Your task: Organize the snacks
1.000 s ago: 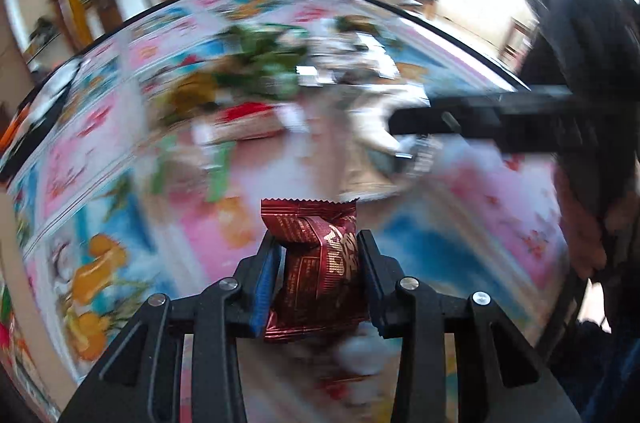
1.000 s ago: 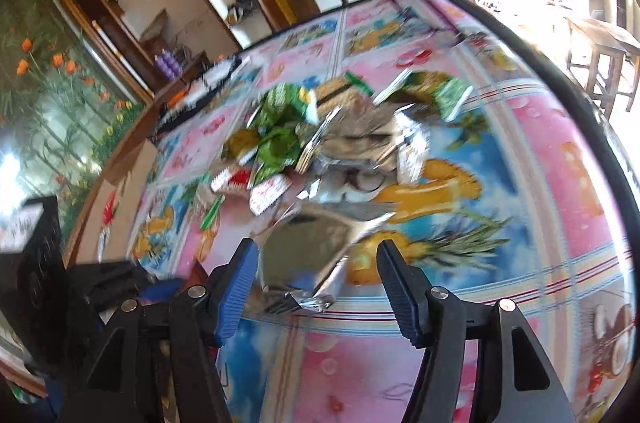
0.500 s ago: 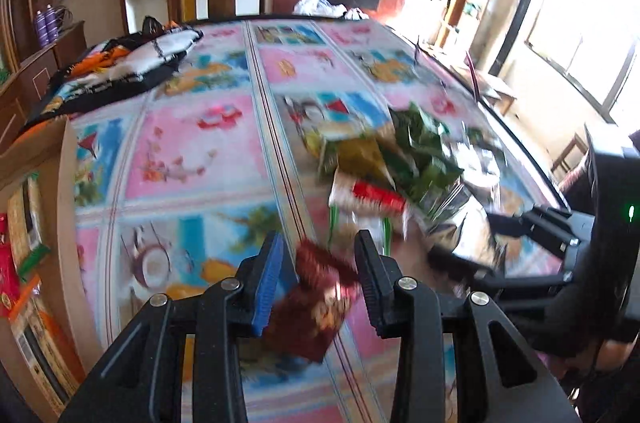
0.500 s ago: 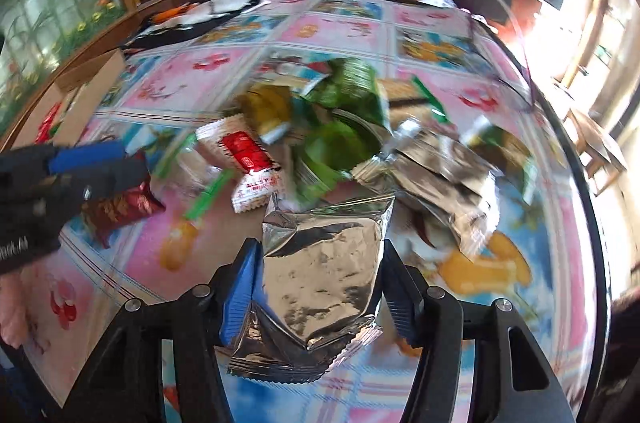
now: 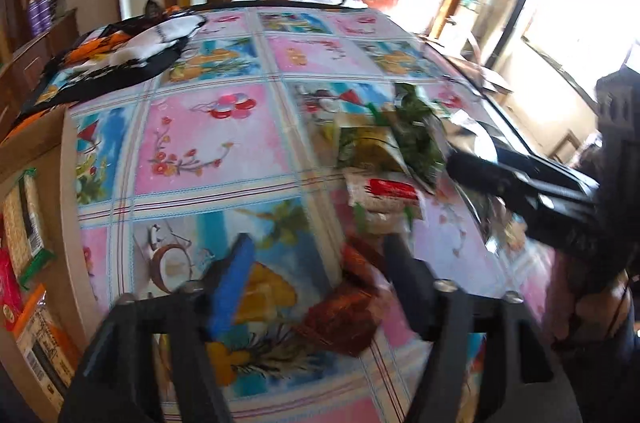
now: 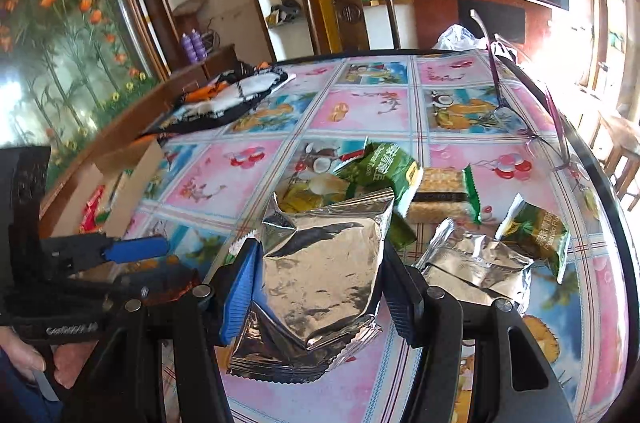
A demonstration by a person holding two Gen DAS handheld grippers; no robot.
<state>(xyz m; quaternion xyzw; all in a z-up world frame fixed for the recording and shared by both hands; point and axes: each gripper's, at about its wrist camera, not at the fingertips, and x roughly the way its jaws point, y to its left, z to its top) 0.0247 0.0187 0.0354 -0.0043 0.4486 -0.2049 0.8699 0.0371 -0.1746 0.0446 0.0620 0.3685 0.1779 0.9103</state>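
Snacks first: your left gripper (image 5: 316, 271) is opening, and the dark red packet (image 5: 344, 307) sits between its jaws, hard against the black right-hand finger and clear of the blue pad (image 5: 232, 287); blur hides whether that finger still touches it. Your right gripper (image 6: 316, 277) is clamped on a silver foil bag (image 6: 320, 283), both pads pressed against its sides.

Only the left wrist view shows the cardboard box (image 5: 36, 223) at nine o'clock, with packets stacked inside. Only the right wrist view shows the loose pile sharply, lying between twelve and three o'clock of the held bag: two green packets (image 6: 384, 169) (image 6: 534, 231), one cracker pack (image 6: 440, 195), one further silver bag (image 6: 476, 263) and one yellow-green packet (image 6: 312, 193) on the patterned tablecloth (image 6: 372, 111).
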